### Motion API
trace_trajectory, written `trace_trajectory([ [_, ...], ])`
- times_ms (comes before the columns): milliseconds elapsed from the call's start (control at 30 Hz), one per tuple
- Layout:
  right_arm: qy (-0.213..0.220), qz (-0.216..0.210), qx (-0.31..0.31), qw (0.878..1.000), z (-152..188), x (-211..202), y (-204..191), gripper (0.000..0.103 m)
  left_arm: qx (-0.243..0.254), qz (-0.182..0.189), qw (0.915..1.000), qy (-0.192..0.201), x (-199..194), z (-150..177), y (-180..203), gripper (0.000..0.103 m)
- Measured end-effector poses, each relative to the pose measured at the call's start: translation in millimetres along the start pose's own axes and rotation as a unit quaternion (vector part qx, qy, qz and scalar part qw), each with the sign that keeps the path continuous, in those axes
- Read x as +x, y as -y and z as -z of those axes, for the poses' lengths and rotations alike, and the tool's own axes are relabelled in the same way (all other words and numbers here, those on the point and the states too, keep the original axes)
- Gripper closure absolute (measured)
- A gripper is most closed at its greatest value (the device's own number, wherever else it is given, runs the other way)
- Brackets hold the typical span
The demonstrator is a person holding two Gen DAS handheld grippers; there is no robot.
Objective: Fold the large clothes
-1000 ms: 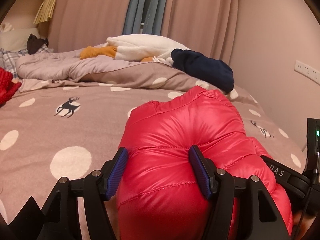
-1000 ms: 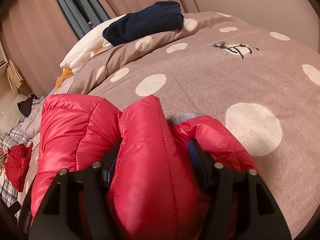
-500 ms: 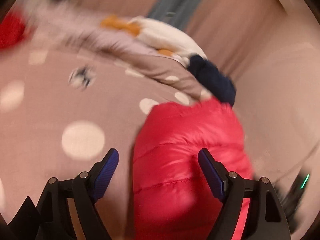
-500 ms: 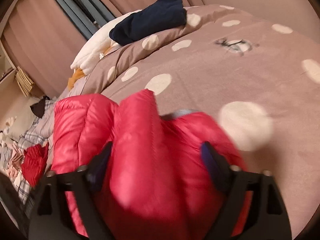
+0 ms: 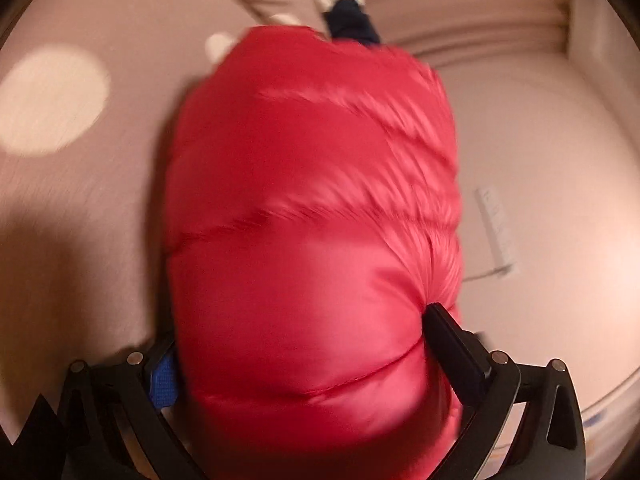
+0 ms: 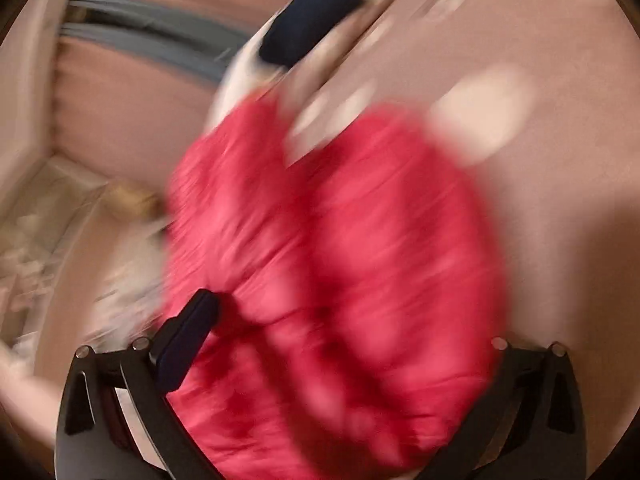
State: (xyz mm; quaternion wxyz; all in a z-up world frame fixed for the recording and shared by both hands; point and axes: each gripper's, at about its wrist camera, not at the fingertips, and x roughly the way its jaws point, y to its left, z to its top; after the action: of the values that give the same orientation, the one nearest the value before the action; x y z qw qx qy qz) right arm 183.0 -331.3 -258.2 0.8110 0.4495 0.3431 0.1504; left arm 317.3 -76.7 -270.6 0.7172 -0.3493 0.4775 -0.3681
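A puffy red down jacket [image 5: 312, 216] is bundled and fills the middle of both views; it also shows in the right wrist view [image 6: 340, 280]. My left gripper [image 5: 304, 344] has its jaws spread wide with the jacket bulging between the blue pads [image 5: 164, 376]. My right gripper [image 6: 352, 332] also stands wide, with the jacket between its fingers [image 6: 188, 332]; its right finger is hidden by fabric. Both views are motion-blurred. I cannot tell whether the pads press the jacket.
The pink-brown bedcover with pale dots [image 5: 52, 100] lies beneath. A folded navy garment [image 6: 308, 12] sits at the far end on white bedding, also seen in the left wrist view [image 5: 352, 24]. A wall with a socket strip [image 5: 496, 232] is right; curtains [image 6: 120, 80] stand left.
Both grippers have opened wider than a second ago and swung fast. The jacket bundle now sits farther into both jaws, and the views have tilted and blurred.
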Motion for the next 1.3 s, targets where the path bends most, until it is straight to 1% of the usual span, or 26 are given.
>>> trace_trajectory([
  [33, 0.007, 0.027, -0.027, 0.999, 4.8, 6.3, -7.3, 0.000, 0.004, -0.006, 1.0000, 0.000, 3.9, -0.1, 1.6, 0.000],
  [67, 0.012, 0.039, -0.041, 0.998, 8.4, 11.2, -10.6, 0.002, 0.001, -0.009, 1.0000, 0.003, 6.0, -0.9, 1.8, 0.001],
  [100, 0.022, 0.033, -0.039, 0.998, 10.2, 11.8, -8.9, 0.005, -0.006, -0.014, 0.9998, 0.010, 7.5, -2.9, 1.9, 0.001],
  [133, 0.027, 0.021, -0.031, 0.999, 10.4, 11.0, -6.1, 0.014, -0.006, -0.018, 0.9998, 0.012, 10.1, -4.1, 3.7, 0.002],
  [167, 0.036, -0.003, -0.016, 0.999, 11.1, 9.7, 0.1, 0.023, -0.002, -0.023, 0.9997, 0.013, 12.0, -5.0, 5.4, 0.004],
  [200, 0.041, -0.025, -0.001, 0.999, 12.4, 8.8, 6.6, 0.028, 0.004, -0.031, 0.9994, 0.016, 15.0, -4.9, 8.3, 0.004],
  [233, 0.043, -0.035, 0.006, 0.998, 13.3, 8.4, 10.0, 0.034, 0.008, -0.037, 0.9991, 0.018, 16.7, -5.2, 10.8, 0.005],
  [267, 0.044, -0.046, 0.013, 0.998, 14.4, 9.0, 12.8, 0.039, 0.013, -0.044, 0.9987, 0.020, 18.1, -5.4, 14.2, 0.007],
  [367, 0.045, -0.063, 0.028, 0.997, 16.5, 5.8, 13.5, 0.047, 0.030, -0.064, 0.9970, 0.031, 15.8, -5.5, 30.6, 0.012],
  [400, 0.047, -0.077, 0.038, 0.995, 18.3, 4.9, 12.0, 0.048, 0.038, -0.074, 0.9958, 0.037, 14.6, -5.7, 38.8, 0.012],
  [467, 0.047, -0.105, 0.047, 0.992, 19.6, -4.6, 8.6, 0.053, 0.057, -0.092, 0.9929, 0.049, 9.2, -3.0, 54.1, 0.013],
  [533, 0.048, -0.132, 0.048, 0.989, 22.5, -10.8, 0.0, 0.057, 0.070, -0.095, 0.9910, 0.064, 3.5, -2.1, 69.5, 0.014],
  [600, 0.051, -0.149, 0.036, 0.987, 23.5, -18.5, -17.6, 0.057, 0.082, -0.090, 0.9893, 0.080, -5.9, -1.8, 84.3, 0.014],
  [667, 0.053, -0.150, -0.003, 0.987, 23.1, -29.4, -48.7, 0.057, 0.099, -0.087, 0.9860, 0.102, -19.0, -0.6, 100.4, 0.014],
  [733, 0.056, -0.158, -0.036, 0.985, 21.3, -40.3, -77.2, 0.057, 0.115, -0.073, 0.9826, 0.127, -34.8, 1.8, 115.6, 0.014],
  [867, 0.068, -0.185, -0.096, 0.976, 25.9, -62.9, -136.3, 0.057, 0.140, -0.042, 0.9739, 0.174, -74.1, 9.4, 146.2, 0.014],
  [933, 0.077, -0.202, -0.122, 0.969, 31.8, -71.2, -162.8, 0.056, 0.155, -0.029, 0.9667, 0.201, -95.6, 12.2, 156.7, 0.014],
  [1000, 0.084, -0.219, -0.144, 0.961, 37.3, -76.8, -184.2, 0.056, 0.171, -0.018, 0.9584, 0.228, -126.7, 20.0, 159.0, 0.014],
  [1100, 0.095, -0.237, -0.174, 0.951, 46.5, -77.3, -216.6, 0.056, 0.182, -0.005, 0.9498, 0.255, -145.7, 26.4, 165.5, 0.013],
  [1200, 0.101, -0.241, -0.199, 0.945, 48.5, -66.3, -237.5, 0.055, 0.179, 0.006, 0.9462, 0.269, -158.8, 25.5, 157.0, 0.013],
  [1300, 0.093, -0.239, -0.204, 0.945, 52.9, -55.1, -251.3, 0.055, 0.169, 0.005, 0.9477, 0.271, -162.0, 22.6, 152.6, 0.013],
])
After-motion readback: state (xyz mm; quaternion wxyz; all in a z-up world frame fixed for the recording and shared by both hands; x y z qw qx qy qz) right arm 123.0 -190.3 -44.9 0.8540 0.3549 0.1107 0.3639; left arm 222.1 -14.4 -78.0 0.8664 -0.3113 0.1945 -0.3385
